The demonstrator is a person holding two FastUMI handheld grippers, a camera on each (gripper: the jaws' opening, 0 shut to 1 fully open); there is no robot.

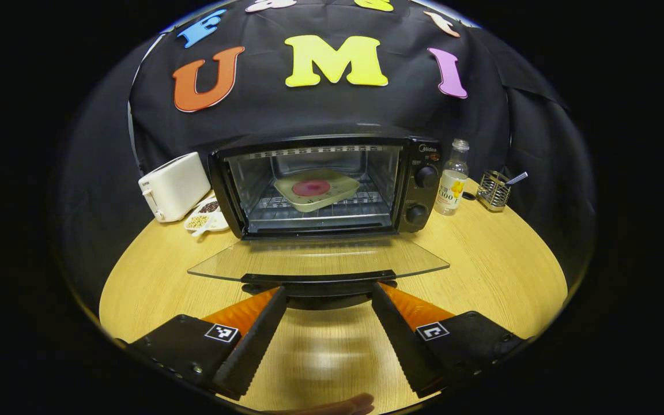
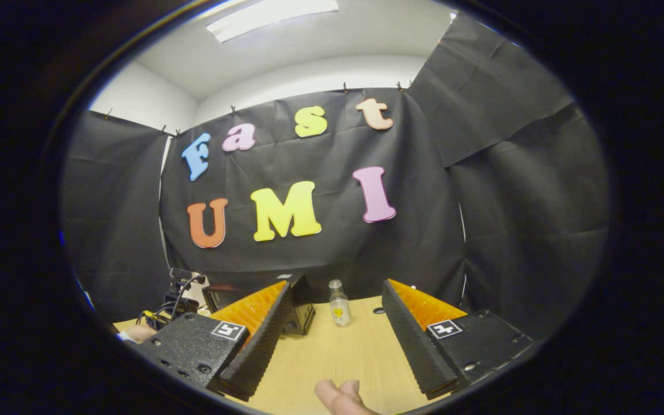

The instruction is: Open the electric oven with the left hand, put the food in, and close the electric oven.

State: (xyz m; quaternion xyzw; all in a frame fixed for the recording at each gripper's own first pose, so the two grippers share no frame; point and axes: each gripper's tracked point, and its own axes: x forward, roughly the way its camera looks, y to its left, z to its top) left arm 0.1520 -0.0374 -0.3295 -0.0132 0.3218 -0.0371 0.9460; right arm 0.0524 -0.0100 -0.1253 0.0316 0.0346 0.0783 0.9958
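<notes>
The black electric oven [image 1: 332, 184] stands at the back of the round wooden table [image 1: 482, 271] with its glass door [image 1: 317, 259] folded down flat. Inside, on the wire rack, rests a pale tray [image 1: 332, 196] carrying a round pink piece of food [image 1: 311, 187]. My left gripper [image 1: 329, 289] is open, its tips at either side of the door's black handle [image 1: 317, 283], with nothing pinched. My right gripper [image 2: 337, 285] is open and empty, raised and tilted toward the booth wall. A corner of the oven [image 2: 302, 308] peeks out behind its left finger.
A white toaster [image 1: 173, 185] and a small dish of beans [image 1: 205, 216] sit left of the oven. To its right stand a clear bottle [image 1: 452, 181] [image 2: 339, 304] and a wire holder [image 1: 493, 190]. A hand [image 2: 136, 332] shows at the far left.
</notes>
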